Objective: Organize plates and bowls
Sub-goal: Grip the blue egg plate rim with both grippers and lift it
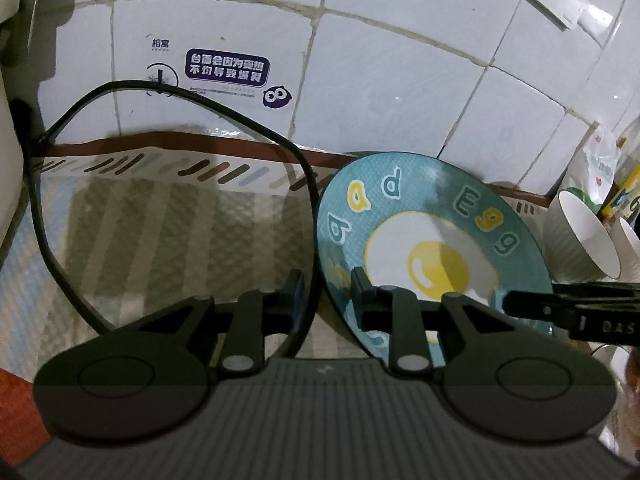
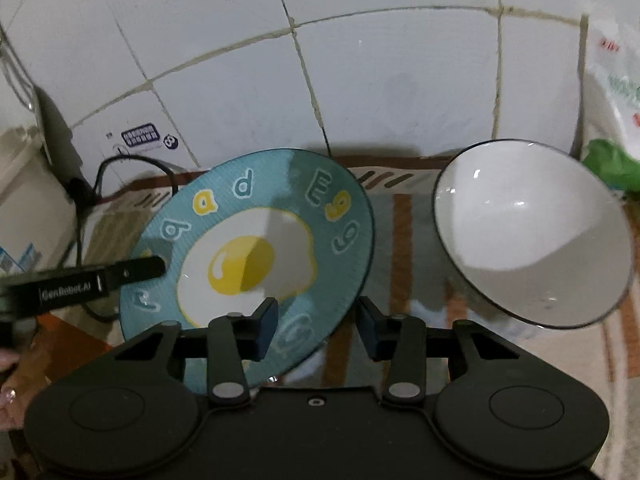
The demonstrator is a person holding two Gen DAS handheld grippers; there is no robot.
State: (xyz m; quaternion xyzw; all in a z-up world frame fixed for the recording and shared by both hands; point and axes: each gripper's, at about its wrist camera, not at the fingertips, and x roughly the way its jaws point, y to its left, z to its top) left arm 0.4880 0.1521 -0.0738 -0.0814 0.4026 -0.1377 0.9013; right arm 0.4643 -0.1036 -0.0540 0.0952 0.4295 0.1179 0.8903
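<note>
A teal plate with a fried-egg picture sits tilted on the striped mat, its face toward both cameras. To its left is a see-through tinted plate with a thin black rim. My left gripper is shut on the right part of that rim. In the right wrist view the teal plate has its lower right edge between the fingers of my right gripper, which stands open, with the left pad over the plate's face. A white bowl with a dark rim lies tipped toward the camera, right of the teal plate.
A white appliance stands at the far left by the tiled wall. Another bowl and plastic bags crowd the right side. The striped mat covers the counter. A person's hand shows at the left edge.
</note>
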